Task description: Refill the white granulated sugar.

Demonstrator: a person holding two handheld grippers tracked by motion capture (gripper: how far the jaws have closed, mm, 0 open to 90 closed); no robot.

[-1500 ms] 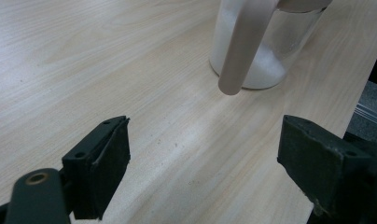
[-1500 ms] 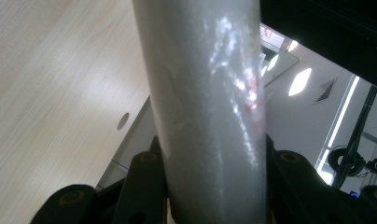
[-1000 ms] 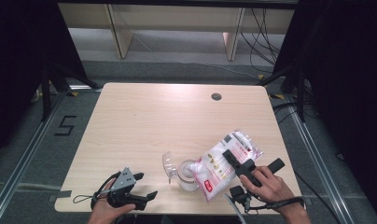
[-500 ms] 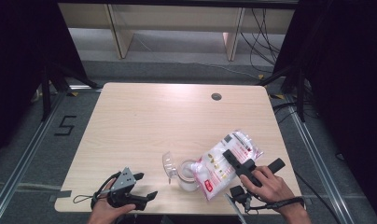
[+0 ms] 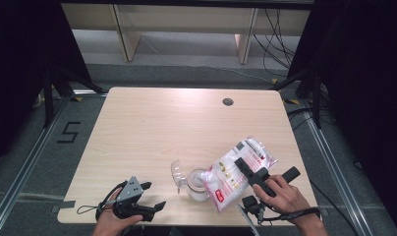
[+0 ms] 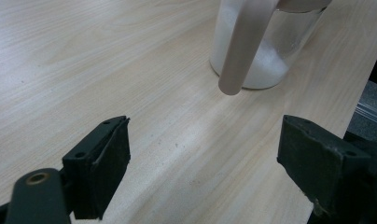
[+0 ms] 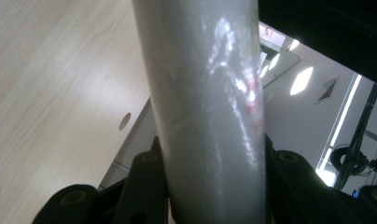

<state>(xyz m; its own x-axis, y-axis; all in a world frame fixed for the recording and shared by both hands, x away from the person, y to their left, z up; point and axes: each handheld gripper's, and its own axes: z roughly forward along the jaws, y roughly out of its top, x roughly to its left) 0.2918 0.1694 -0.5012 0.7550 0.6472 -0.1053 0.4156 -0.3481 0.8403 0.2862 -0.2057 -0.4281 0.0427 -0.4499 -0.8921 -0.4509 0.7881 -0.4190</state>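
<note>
A clear glass jar (image 5: 199, 184) partly filled with white grains stands near the table's front edge, its hinged lid (image 5: 177, 173) swung open to the left. A plastic bag (image 5: 238, 172) of white grains with red print leans tilted, its low end at the jar's mouth. My right gripper (image 5: 267, 168) is shut on the bag's upper part; in the right gripper view the bag (image 7: 210, 116) sits squeezed between the jaws. My left gripper (image 5: 156, 195) rests open at the front left, nothing in it. In the left gripper view the jar (image 6: 270, 60) stands beyond the open jaws (image 6: 203, 163).
The light wooden table (image 5: 162, 128) has a round cable hole (image 5: 228, 102) at its back right. Shelving and cables stand behind the table, and metal floor rails run along both sides.
</note>
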